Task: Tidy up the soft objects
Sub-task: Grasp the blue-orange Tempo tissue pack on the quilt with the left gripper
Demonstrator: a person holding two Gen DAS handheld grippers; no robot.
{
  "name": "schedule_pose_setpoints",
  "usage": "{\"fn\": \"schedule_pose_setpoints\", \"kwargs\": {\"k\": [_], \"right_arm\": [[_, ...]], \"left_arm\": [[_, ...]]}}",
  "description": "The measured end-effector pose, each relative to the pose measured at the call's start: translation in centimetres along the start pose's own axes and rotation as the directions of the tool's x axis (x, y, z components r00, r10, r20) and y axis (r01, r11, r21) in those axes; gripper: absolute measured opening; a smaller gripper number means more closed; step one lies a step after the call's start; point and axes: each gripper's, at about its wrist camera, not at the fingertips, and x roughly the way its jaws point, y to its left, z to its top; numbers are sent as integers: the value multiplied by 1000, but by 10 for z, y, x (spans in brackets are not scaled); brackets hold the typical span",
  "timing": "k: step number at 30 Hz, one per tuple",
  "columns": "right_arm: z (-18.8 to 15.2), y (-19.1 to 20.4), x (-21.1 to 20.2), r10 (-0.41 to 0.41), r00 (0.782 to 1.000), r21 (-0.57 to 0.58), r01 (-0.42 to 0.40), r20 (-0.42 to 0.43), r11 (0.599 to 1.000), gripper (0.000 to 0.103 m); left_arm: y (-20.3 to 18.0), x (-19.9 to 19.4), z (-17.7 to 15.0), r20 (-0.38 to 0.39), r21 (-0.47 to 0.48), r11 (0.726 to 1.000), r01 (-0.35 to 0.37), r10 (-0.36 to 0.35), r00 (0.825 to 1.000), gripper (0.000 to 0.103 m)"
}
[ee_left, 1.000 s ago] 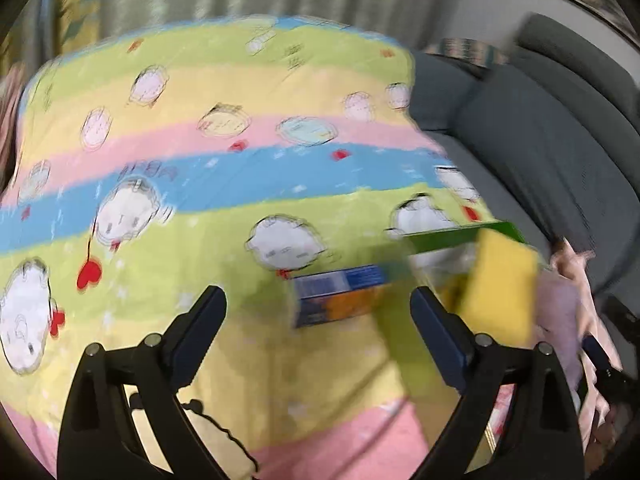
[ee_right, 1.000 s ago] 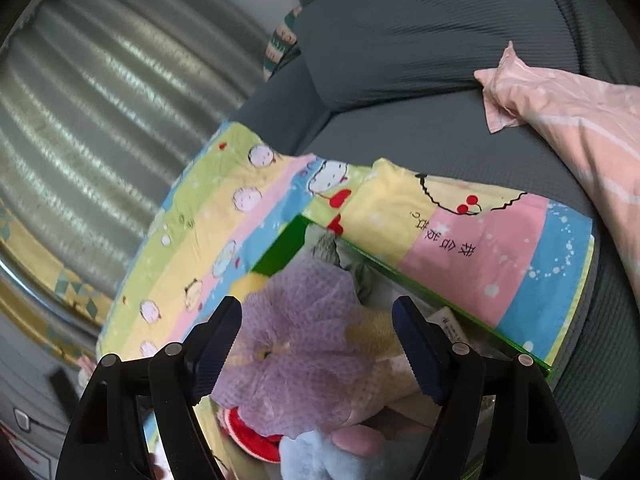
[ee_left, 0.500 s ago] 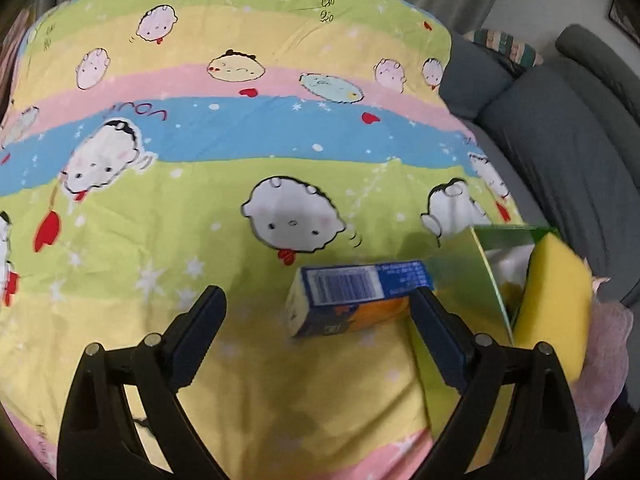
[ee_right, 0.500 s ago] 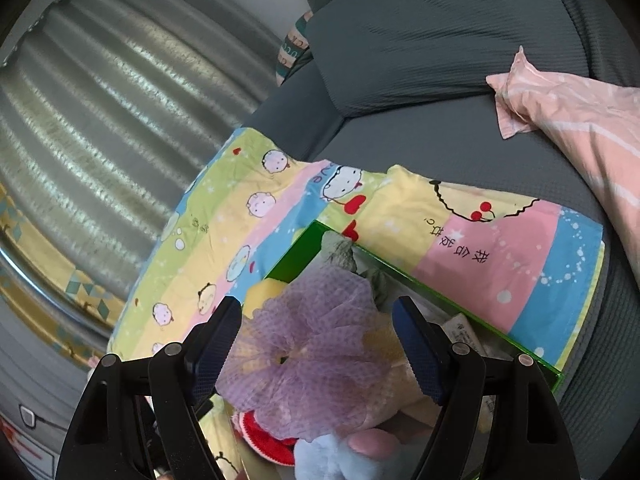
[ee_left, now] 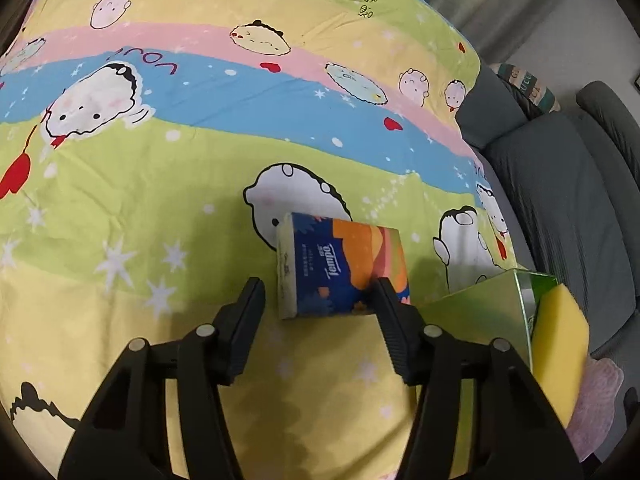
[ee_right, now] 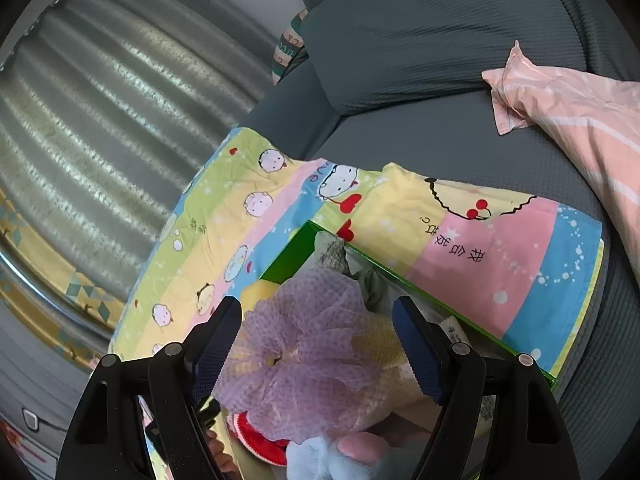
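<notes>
Cardboard tissue pack point(ee_left: 344, 270), boxy, glossy, on soft printed quilt point(ee_left: 160, 184).

Black ribbed jaws, silver pivot screws

The tissue pack point(ee_left: 344, 270) reads "Tempo"; the blanket point(ee_left: 168, 184) shows "you".

A cartoon-printed quilt point(ee_left: 168, 184) striped in green, yellow, pink and blue covered most of the left wrist frame. A blue and orange tissue pack point(ee_left: 344, 272) lay directly on it, just below the frame's centre. A green box point(ee_left: 476, 312) sat on the quilt at lower right. In the right wrist frame, the quilt lay over a grey sofa point(ee_right: 460, 148), with a pink striped pillow point(ee_right: 580, 116) on the sofa at upper right.
</notes>
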Motion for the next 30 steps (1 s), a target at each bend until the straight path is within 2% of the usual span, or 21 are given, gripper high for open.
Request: {"fn": "schedule_pose_setpoints", "kwargs": {"k": [4,7,12,23,25,30], "right_arm": [[0,1,0,2,1000,-1,-2,0,1000,79],[0,3,1,6,1000,-7,-6,-7,1000,79],[0,4,1,-2,1000,-9,2,-4,1000,79],[-1,3,1,-5,1000,-5,5,-7,1000,79],[-2,3,0,-10,1000,1,10,-7,1000,79],[-5,3,0,-8,1000,4,8,-8,1000,79]], "left_arm": [[-6,1,-2,-2,15,1000,-8,8,1000,66],[-9,1,-2,-9,19,1000,4,-4,1000,76],[-5,5,1,-14,-25,999,20,-21,1000,80],[-16,12,6,-29,-7,1000,8,-8,1000,85],[-20,15,5,-24,11,1000,-15,15,1000,85],[-35,23,0,-10,125,985,-120,123,992,82]]}}
